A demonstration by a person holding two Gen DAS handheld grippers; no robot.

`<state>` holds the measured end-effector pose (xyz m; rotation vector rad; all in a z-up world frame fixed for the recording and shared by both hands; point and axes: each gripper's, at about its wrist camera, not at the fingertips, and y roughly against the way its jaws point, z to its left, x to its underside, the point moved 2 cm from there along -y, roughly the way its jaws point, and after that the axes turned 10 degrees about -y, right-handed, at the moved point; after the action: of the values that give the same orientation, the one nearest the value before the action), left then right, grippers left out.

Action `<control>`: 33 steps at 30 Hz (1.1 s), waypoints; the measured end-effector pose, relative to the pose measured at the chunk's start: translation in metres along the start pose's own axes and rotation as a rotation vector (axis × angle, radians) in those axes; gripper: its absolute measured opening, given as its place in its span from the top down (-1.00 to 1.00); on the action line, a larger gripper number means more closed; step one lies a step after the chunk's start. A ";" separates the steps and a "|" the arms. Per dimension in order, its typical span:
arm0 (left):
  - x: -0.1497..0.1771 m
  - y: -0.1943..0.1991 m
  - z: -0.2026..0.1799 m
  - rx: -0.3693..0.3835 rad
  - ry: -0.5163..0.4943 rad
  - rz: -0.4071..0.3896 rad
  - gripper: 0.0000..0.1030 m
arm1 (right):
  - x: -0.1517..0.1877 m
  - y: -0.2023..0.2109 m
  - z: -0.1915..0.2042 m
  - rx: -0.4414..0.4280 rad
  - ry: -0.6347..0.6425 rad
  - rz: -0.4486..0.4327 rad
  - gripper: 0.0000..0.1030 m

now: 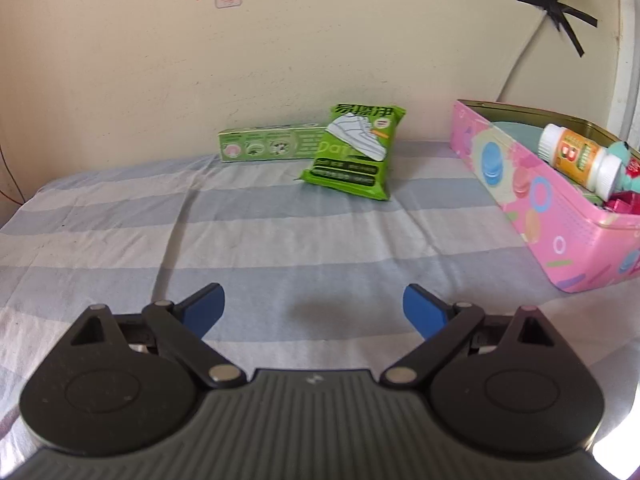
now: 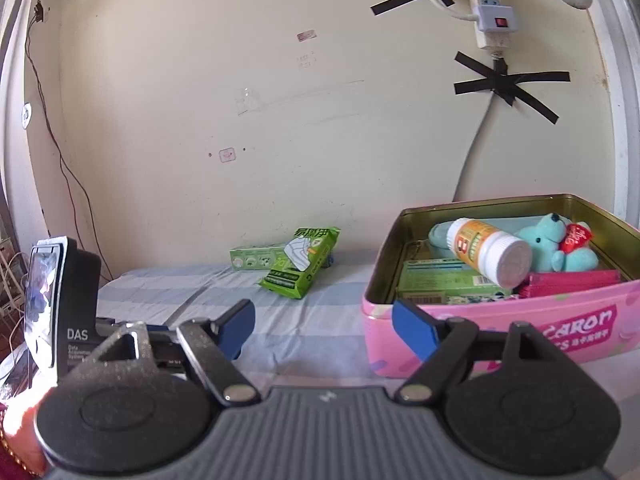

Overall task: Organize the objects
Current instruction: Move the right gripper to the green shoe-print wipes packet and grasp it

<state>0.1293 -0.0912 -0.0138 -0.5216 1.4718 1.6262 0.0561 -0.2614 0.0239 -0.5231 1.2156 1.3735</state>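
Note:
A green wipes packet (image 1: 352,152) leans on a long green box (image 1: 266,145) by the far wall, on the striped cloth. Both also show in the right wrist view, the packet (image 2: 300,265) and the box (image 2: 256,257). A pink tin (image 1: 532,196) (image 2: 492,316) stands on the right and holds a white bottle (image 2: 490,251), a teal bear (image 2: 554,246), a green box (image 2: 436,280) and a red packet (image 2: 568,282). My left gripper (image 1: 314,308) is open and empty, well short of the packet. My right gripper (image 2: 324,330) is open and empty beside the tin's front left corner.
A black device with a screen (image 2: 60,304) stands at the left in the right wrist view. A power strip (image 2: 490,4) and cables are taped to the wall above the tin. The striped cloth (image 1: 248,240) lies between the grippers and the green items.

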 end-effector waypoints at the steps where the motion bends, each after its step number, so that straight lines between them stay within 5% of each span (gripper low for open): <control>1: 0.000 -0.003 0.007 -0.013 0.002 0.001 -0.89 | 0.000 -0.004 0.005 -0.007 0.009 0.007 -0.52; 9: 0.000 -0.022 0.067 -0.131 0.108 0.008 -0.89 | -0.003 -0.052 0.037 -0.074 0.051 0.087 -0.54; 17: 0.010 -0.025 0.114 -0.154 0.306 0.040 -0.89 | -0.004 -0.130 0.068 -0.038 0.039 0.152 -0.65; 19: 0.011 -0.025 0.120 -0.152 0.337 0.045 -0.89 | -0.005 -0.154 0.068 0.002 0.003 0.159 -0.80; 31: 0.011 -0.035 0.121 -0.067 0.359 0.070 -0.89 | -0.021 -0.292 0.024 0.156 -0.260 0.279 -0.85; 32: 0.010 -0.036 0.120 -0.065 0.356 0.073 -0.89 | -0.020 -0.294 0.023 0.149 -0.256 0.252 -0.83; 33: 0.010 -0.037 0.120 -0.064 0.354 0.075 -0.89 | -0.020 -0.297 0.023 0.136 -0.252 0.266 -0.55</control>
<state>0.1817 0.0231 -0.0172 -0.8326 1.7156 1.7062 0.3396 -0.3129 -0.0553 -0.0891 1.1891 1.5144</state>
